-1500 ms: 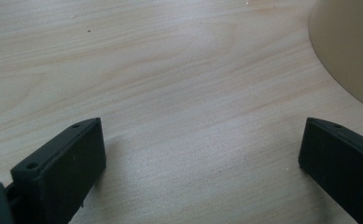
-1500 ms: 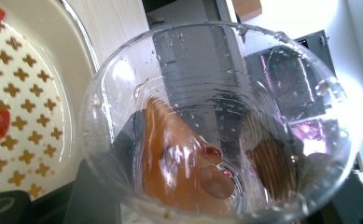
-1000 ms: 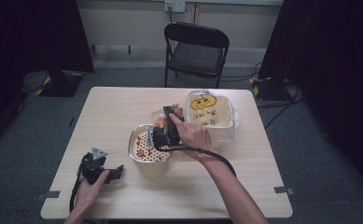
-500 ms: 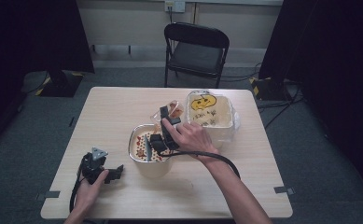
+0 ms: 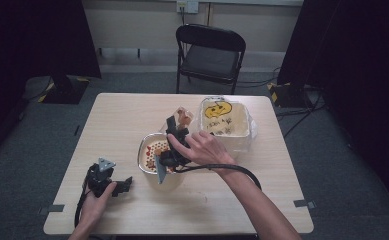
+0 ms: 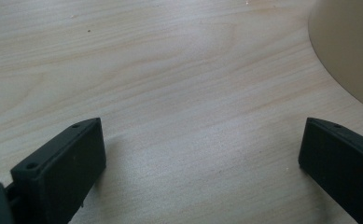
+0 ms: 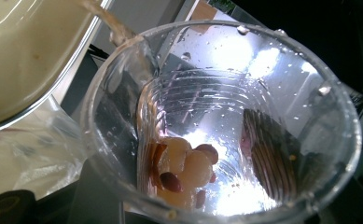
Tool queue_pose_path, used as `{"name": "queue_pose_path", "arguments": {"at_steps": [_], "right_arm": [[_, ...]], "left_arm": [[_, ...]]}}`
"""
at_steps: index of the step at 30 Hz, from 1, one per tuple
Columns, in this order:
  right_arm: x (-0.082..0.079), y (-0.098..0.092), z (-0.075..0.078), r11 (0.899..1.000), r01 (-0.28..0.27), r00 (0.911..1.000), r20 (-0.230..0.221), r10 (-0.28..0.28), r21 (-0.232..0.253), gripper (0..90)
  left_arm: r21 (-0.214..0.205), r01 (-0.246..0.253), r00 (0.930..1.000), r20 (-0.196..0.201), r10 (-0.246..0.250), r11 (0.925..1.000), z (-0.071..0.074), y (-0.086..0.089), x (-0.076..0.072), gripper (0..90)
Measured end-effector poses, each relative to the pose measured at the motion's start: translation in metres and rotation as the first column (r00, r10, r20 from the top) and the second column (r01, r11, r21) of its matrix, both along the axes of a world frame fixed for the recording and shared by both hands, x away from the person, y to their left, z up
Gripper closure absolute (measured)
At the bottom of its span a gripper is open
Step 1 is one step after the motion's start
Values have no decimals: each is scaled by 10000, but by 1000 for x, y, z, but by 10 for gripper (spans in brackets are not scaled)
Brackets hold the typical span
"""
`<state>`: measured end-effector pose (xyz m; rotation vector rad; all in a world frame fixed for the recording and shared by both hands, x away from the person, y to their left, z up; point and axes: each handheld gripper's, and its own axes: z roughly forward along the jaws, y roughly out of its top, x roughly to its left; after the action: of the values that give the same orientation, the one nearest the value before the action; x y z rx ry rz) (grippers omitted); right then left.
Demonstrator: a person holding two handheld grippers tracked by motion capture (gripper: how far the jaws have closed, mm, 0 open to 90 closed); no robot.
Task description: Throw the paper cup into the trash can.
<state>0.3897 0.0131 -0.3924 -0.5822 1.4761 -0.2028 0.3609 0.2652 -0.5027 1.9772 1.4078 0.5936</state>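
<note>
Our right tool (image 5: 174, 131) has tipped the clear cup (image 5: 184, 117) further beside the bowl (image 5: 148, 150), still clamped on it; beans (image 7: 184, 165) inside. Left tool (image 5: 124, 182) rests wide open on the desk (image 5: 122, 115), near the bowl.

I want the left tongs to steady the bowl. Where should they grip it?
Probably the thin rim of the bowl on its left side, one jaw inside and one outside, coming in from the left, where the open left tongs lie. The round wall looks too wide to span, and the right hand covers the right side.
</note>
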Motion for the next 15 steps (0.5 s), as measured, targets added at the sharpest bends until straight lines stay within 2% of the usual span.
{"name": "queue_pose_path", "arguments": {"at_steps": [5,8,9,15], "right_arm": [[-2,0,-1,9975,-153,9988,446,184,-684,470],[-3,0,-1,9964,-201,9979,593,250,-821,473],[-3,1,0,9934,-329,9969,680,405,-1097,474],[-4,0,2,9914,-347,9963,733,442,-1259,478]], "left_arm": [[-28,-13,10000,-8,13,10000,0,0,0,0],[-15,-7,10000,-4,7,10000,0,0,0,0],[-27,-14,10000,-7,14,10000,0,0,0,0],[-30,-14,10000,-6,14,10000,0,0,0,0]]}}
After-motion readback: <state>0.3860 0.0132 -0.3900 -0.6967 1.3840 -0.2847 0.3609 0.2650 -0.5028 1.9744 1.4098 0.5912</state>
